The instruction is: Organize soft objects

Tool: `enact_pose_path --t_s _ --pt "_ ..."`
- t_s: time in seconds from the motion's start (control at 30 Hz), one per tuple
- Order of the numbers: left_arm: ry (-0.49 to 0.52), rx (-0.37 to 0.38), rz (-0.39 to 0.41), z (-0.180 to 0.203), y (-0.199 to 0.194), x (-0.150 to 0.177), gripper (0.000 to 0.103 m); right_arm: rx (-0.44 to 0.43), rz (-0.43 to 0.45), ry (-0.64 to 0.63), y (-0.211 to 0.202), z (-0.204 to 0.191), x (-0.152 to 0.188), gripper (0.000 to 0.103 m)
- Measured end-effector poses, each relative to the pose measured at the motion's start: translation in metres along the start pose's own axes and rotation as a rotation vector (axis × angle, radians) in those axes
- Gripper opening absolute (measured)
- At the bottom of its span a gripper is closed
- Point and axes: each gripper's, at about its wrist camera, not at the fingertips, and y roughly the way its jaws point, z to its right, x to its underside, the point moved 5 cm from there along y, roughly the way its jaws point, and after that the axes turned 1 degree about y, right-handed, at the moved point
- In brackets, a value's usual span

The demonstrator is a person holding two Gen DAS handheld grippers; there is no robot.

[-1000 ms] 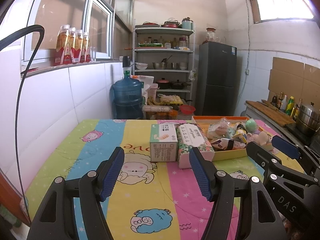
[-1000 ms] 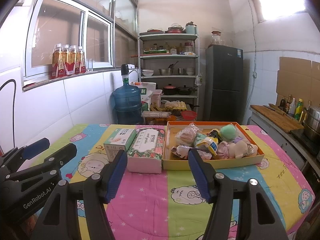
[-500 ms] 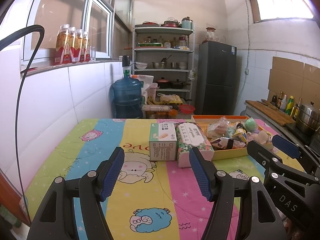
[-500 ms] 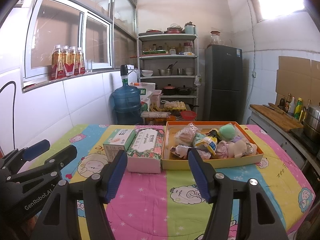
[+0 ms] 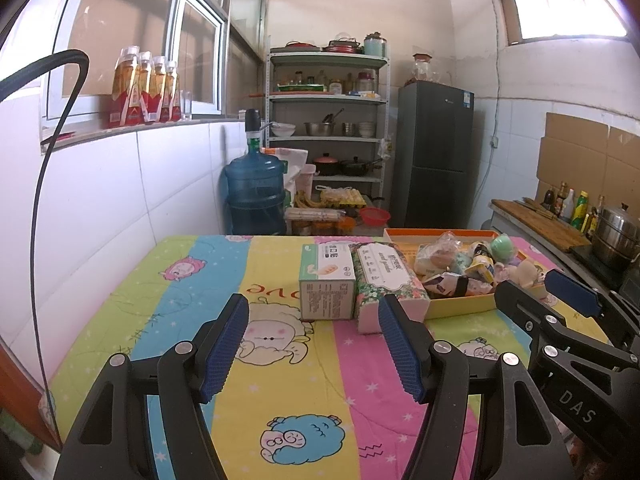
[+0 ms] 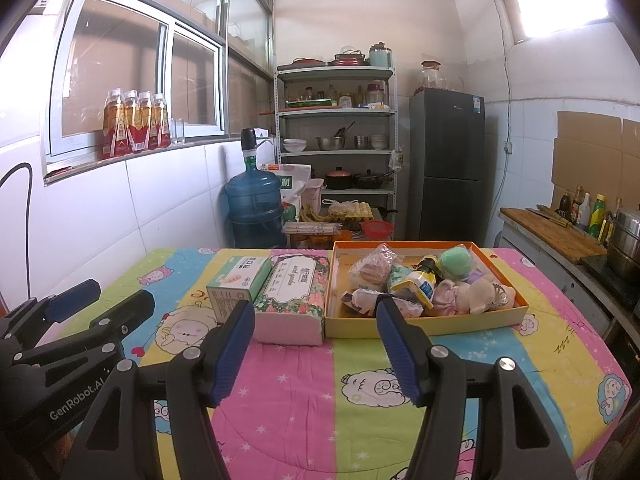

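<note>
An orange tray (image 6: 424, 326) on the colourful tablecloth holds several soft things: a green ball (image 6: 456, 262), a wrapped bun (image 6: 372, 266), plush pieces (image 6: 480, 294) and a small bottle (image 6: 418, 280). The tray also shows in the left wrist view (image 5: 460, 304). A floral tissue pack (image 6: 290, 296) and a green-white box (image 6: 238, 282) stand left of it. My left gripper (image 5: 312, 350) is open and empty, short of the box (image 5: 326, 284). My right gripper (image 6: 314, 352) is open and empty, short of the tray's front edge.
The table (image 6: 540, 364) is pushed against a white tiled wall on the left. Behind it stand a blue water jug (image 6: 254, 210), a metal shelf (image 6: 336, 148) and a dark fridge (image 6: 446, 164). A counter with pots and bottles (image 6: 592, 220) runs along the right.
Both grippers have drifted back slightly from the objects. Their jaws stay open and nothing on the table has moved.
</note>
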Motion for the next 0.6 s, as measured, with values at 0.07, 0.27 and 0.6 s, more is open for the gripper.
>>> enact_pose_path --t_s 0.07,0.27,0.6 --pt "0.0 -0.001 0.0 0.0 0.0003 0.0005 0.069 0.0 -0.001 0.0 0.0004 0.0005 0.0 0.063" --pt "0.0 0.0 -0.001 -0.0001 0.0005 0.0003 0.069 0.0 0.0 0.001 0.0004 0.0001 -0.0001 0.063" --pt "0.005 -0.011 -0.012 0.0011 0.0025 0.0056 0.069 -0.001 -0.002 0.004 0.0002 0.001 0.0005 0.063"
